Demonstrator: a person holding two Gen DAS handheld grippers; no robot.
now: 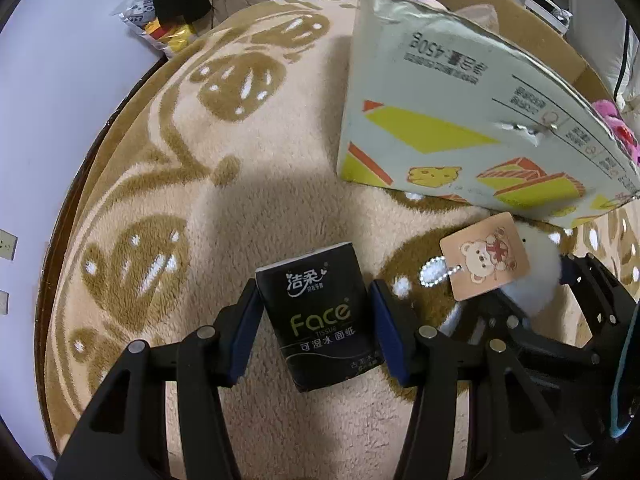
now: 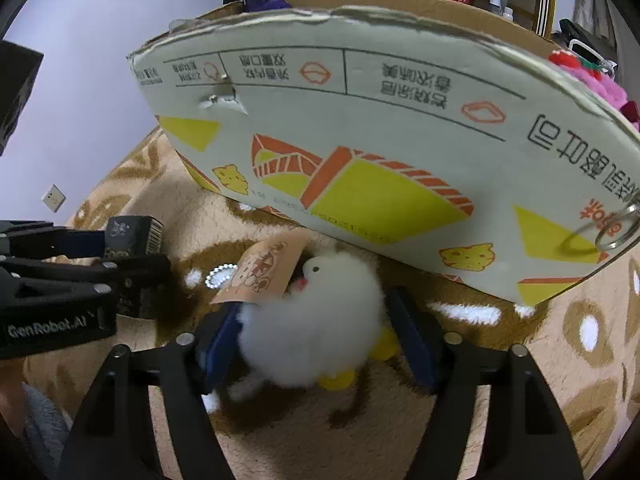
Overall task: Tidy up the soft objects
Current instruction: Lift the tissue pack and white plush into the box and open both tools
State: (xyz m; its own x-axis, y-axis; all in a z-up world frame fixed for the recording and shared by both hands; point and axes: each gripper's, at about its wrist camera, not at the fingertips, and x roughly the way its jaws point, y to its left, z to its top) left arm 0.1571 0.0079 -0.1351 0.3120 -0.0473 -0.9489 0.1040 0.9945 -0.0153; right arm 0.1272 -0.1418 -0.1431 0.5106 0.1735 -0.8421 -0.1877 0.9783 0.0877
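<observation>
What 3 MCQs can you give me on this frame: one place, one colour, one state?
1. Where does the white fluffy chick toy sit?
A. inside the box
B. on the blanket just in front of the cardboard box
C. on top of the tissue pack

2. What colour is the tissue pack?
A. black
B. red
C. white

3. What is the left claw doing?
A. hanging open over bare blanket
B. closed on the tissue pack
C. gripping the paper bear tag

Key: 1 B, the toy lies on the patterned blanket below the box wall. 2 A, the wrapper is black with pale lettering. 3 B, both pads press the pack's sides.
</observation>
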